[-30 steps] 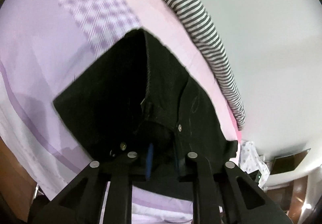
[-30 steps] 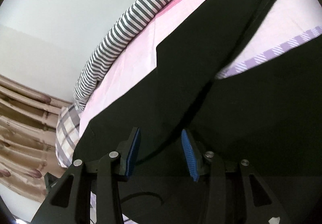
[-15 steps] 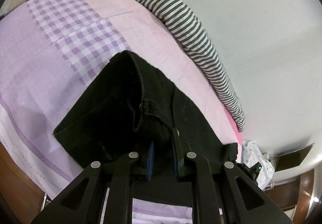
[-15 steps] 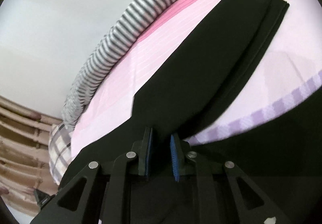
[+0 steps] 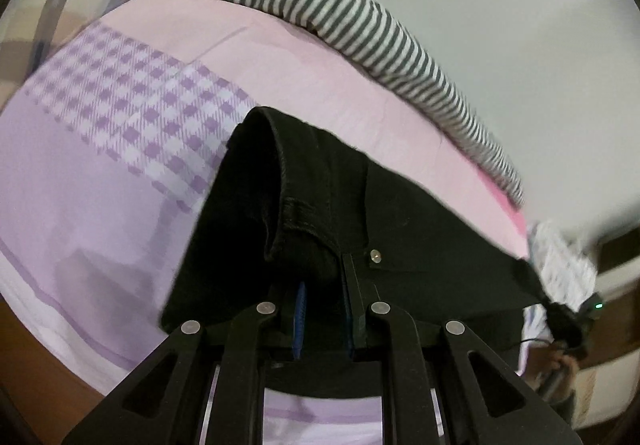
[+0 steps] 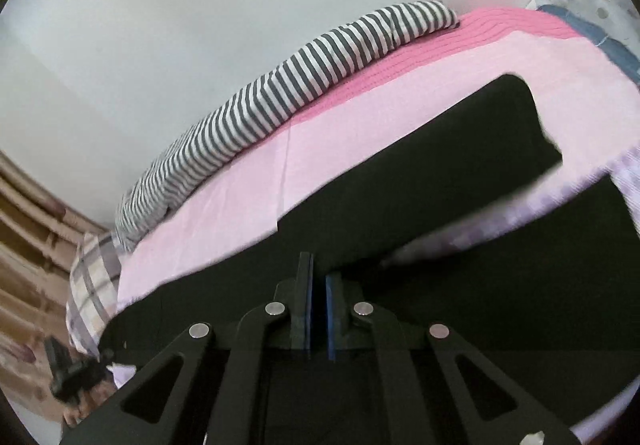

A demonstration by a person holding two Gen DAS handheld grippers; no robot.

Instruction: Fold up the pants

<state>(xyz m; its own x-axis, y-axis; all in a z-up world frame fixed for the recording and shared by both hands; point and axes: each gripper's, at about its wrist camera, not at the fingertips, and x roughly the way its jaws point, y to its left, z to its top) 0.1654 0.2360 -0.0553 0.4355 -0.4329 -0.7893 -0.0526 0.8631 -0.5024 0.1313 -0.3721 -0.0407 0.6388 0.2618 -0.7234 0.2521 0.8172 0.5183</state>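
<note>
The black pants [image 5: 320,205] lie on a bed with a pink and lilac sheet [image 5: 100,173]. My left gripper [image 5: 324,309] is shut on the pants' waistband near a metal rivet [image 5: 375,254], and the waist end hangs lifted off the sheet. My right gripper [image 6: 318,309] is shut on the black pants [image 6: 460,181] along a leg, holding the cloth raised above the sheet [image 6: 240,213]. The leg's far end [image 6: 520,125] stretches away to the right.
A grey and white striped garment [image 5: 360,29] lies along the bed's far edge by the wall, and it also shows in the right wrist view [image 6: 288,85]. A plaid pillow [image 6: 92,285] lies at the left. White patterned cloth [image 5: 560,265] sits at the right.
My right gripper has closed on the pants leg. Both grippers have lifted the pants up off the sheet.
</note>
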